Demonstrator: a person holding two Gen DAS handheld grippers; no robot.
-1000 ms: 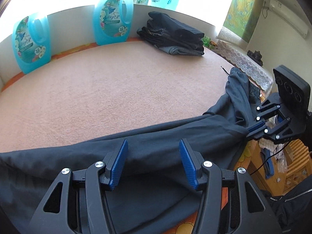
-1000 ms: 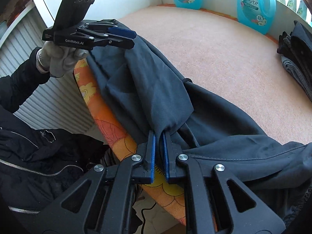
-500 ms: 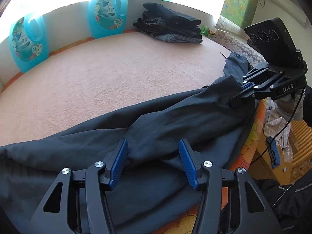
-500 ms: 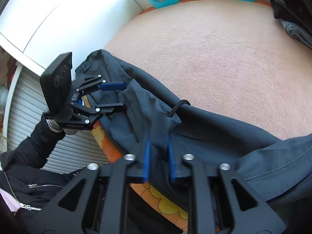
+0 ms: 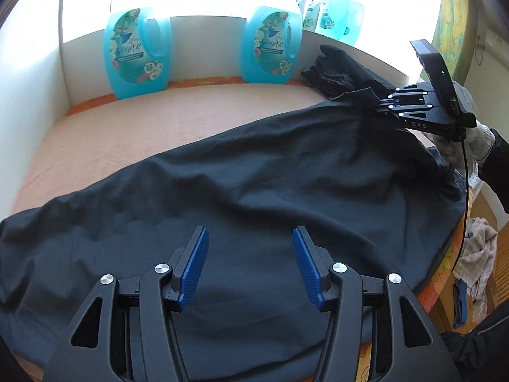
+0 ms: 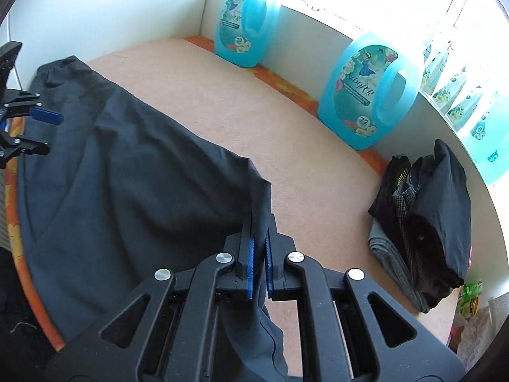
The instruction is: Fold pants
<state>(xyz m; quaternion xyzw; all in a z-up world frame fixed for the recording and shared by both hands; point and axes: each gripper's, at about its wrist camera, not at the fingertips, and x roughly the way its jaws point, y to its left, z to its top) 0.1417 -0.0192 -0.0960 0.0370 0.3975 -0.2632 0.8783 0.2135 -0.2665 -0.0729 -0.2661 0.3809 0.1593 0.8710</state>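
Observation:
Dark grey pants (image 5: 261, 197) lie spread across the pink padded table (image 5: 178, 121); they also show in the right wrist view (image 6: 121, 178). My left gripper (image 5: 250, 264) is open and empty, hovering just over the near part of the pants. My right gripper (image 6: 260, 242) is shut on an edge of the pants and holds it raised over the table. In the left wrist view that right gripper (image 5: 381, 103) shows at the far right, pinching the fabric. In the right wrist view the left gripper (image 6: 44, 133) shows open at the far left.
Blue detergent jugs (image 5: 136, 51) (image 5: 270, 47) stand along the white back wall. A pile of folded dark clothes (image 6: 423, 219) sits at the table's far right corner. An orange floral cover edges the table (image 6: 12, 216). A rag (image 5: 477, 254) lies beyond the table's right edge.
My right gripper has carried the pants' edge up and across the table toward the back, spreading the fabric flat. My left gripper stayed open and shifted over the pants.

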